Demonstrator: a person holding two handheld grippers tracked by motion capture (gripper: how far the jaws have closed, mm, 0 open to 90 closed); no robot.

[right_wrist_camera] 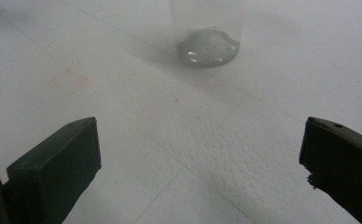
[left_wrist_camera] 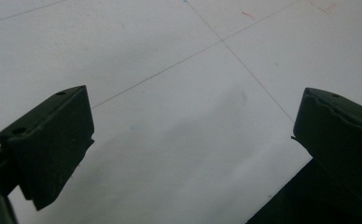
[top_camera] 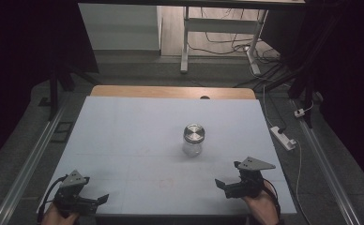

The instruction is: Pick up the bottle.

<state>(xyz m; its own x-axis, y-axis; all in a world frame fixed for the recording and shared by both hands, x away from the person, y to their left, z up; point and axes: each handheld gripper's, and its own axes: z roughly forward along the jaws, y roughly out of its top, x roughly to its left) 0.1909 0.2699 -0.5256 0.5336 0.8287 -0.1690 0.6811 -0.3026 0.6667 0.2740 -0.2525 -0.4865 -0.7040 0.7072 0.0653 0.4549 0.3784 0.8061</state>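
Note:
A clear glass jar [top_camera: 193, 139] with a silver metal lid stands upright near the middle of the white table top [top_camera: 124, 136]. In the right gripper view the jar's [right_wrist_camera: 208, 44] lower half and thick base show straight ahead, well beyond the jaws. My right gripper [top_camera: 227, 177] rests at the front right of the table, short of the jar, open with nothing between its jaws [right_wrist_camera: 200, 154]. At the front left corner my left gripper [top_camera: 95, 192] is open too, its jaws [left_wrist_camera: 193, 126] wide apart over bare table beside the front edge.
Thin red lines and a faint red mark [top_camera: 163, 182] cross the white surface. A wooden strip [top_camera: 170, 92] edges the far side. On the floor lie a power strip [top_camera: 283, 137] and cables at the right, with desk legs [top_camera: 185, 47] beyond.

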